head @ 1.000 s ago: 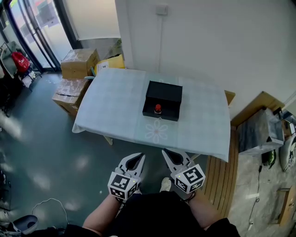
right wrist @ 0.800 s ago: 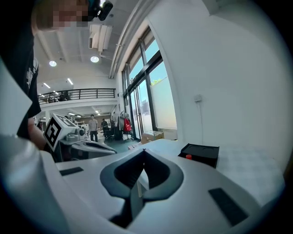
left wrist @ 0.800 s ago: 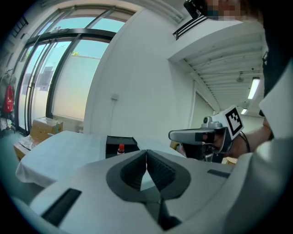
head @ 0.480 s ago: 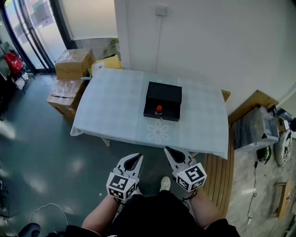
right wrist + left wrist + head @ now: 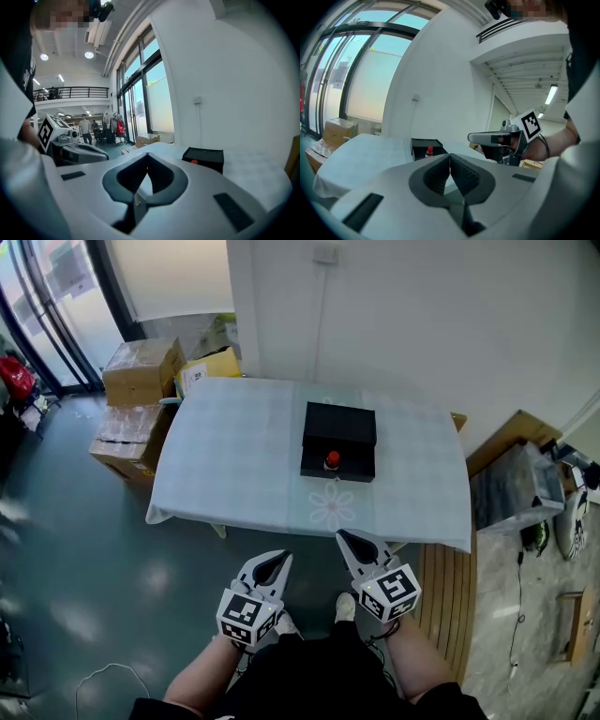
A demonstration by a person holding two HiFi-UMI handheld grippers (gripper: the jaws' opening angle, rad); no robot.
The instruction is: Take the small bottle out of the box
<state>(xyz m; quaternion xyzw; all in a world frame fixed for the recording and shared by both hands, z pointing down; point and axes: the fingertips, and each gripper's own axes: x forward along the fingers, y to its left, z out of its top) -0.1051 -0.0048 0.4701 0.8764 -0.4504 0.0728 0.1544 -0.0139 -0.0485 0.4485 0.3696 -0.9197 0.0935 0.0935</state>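
Observation:
A black open box (image 5: 338, 439) stands near the middle of the table (image 5: 234, 456), which has a pale checked cloth. A small bottle with a red cap (image 5: 332, 460) stands upright in the box's near half; it also shows as the bottle (image 5: 429, 152) and as a red cap (image 5: 194, 162) peeking over the box (image 5: 204, 157). My left gripper (image 5: 273, 563) and right gripper (image 5: 350, 543) hang side by side in front of the table's near edge, well short of the box. Both are shut with nothing between the jaws.
Cardboard boxes (image 5: 141, 371) are stacked on the floor left of the table. A yellow package (image 5: 211, 367) lies behind its far left corner. A white wall stands behind the table. A wooden board and a covered grey crate (image 5: 511, 498) sit at the right.
The view has shifted slightly; the table and box sit a little further right in the picture. The right gripper has edged up toward the table's edge. Both jaws stay shut.

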